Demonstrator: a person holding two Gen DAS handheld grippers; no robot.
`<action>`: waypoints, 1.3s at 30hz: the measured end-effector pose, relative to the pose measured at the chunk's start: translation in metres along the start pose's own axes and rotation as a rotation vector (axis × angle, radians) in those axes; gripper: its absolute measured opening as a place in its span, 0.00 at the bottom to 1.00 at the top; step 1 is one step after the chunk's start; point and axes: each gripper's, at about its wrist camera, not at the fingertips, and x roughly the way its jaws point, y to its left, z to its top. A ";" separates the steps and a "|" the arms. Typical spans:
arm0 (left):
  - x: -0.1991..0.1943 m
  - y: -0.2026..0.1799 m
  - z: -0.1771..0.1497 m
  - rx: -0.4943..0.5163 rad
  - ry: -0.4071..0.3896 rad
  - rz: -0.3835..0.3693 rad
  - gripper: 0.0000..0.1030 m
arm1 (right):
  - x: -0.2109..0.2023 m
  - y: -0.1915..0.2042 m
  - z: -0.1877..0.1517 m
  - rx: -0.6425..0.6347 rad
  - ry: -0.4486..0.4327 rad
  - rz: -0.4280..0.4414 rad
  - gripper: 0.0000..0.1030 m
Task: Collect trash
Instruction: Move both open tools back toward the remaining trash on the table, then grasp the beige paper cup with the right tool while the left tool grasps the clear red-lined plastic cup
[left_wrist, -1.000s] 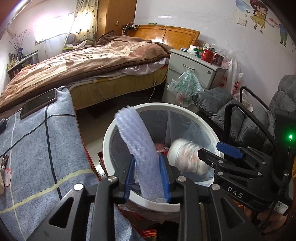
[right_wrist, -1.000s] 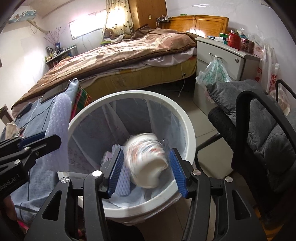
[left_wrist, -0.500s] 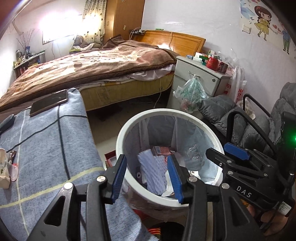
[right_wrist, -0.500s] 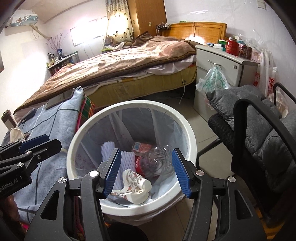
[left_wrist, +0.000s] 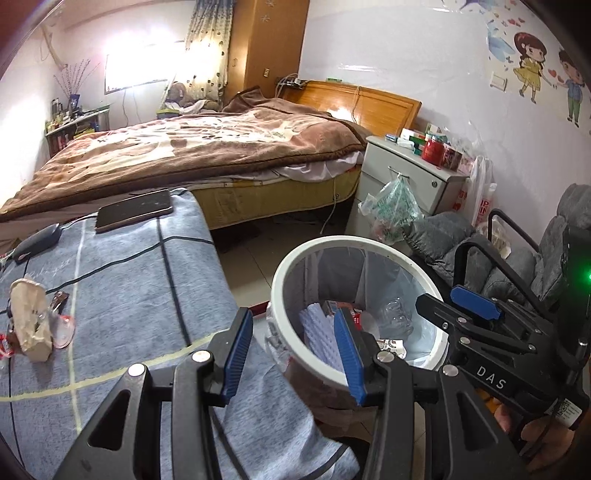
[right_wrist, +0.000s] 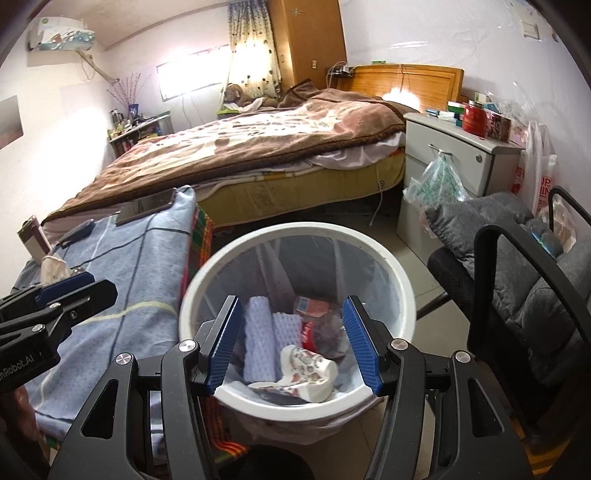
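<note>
the left claw (left_wrist: 291, 350) stands released with nothing between its blue pads; its jaws have just been opening, and a second ago they clenched the bubble wrap. the right claw (right_wrist: 293, 345) is also parted and empty, its jaws lately opened a little further, where a second ago a blurred white wad was between them. both hang above the near rim of the white trash bin (right_wrist: 391, 266), which has a thin clear liner.

in the bin lies the collected trash: the pale lilac bubble wrap (right_wrist: 258, 343), now folded in two dimpled strips standing side by side, a crumpled white paper cup (right_wrist: 306, 369) with a red and brown print lying on its side at the near wall, a small red and blue carton (right_wrist: 310, 306), and a crushed clear plastic bottle (left_wrist: 397, 317).

on the right claw's black body the letters "das" show in the left view; the left claw's body reads "nrobot.ai", cut off by the edge.

to the left, the tabletop (left_wrist: 129, 280) under a blue checked cloth still bears a crumpled beige wrapper (left_wrist: 29, 321), a clear scrap beside it, and a phone (left_wrist: 135, 209) at its far edge. beyond stand the bed with a brown blanket (left_wrist: 207, 147) and a grey nightstand (left_wrist: 410, 173).
</note>
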 end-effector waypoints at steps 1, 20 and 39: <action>-0.003 0.003 -0.001 -0.007 -0.005 0.004 0.46 | -0.001 0.003 0.000 -0.004 -0.004 0.005 0.57; -0.063 0.082 -0.026 -0.127 -0.090 0.125 0.48 | -0.011 0.078 0.001 -0.101 -0.048 0.105 0.57; -0.117 0.200 -0.062 -0.288 -0.110 0.351 0.55 | 0.007 0.174 -0.003 -0.247 -0.036 0.263 0.57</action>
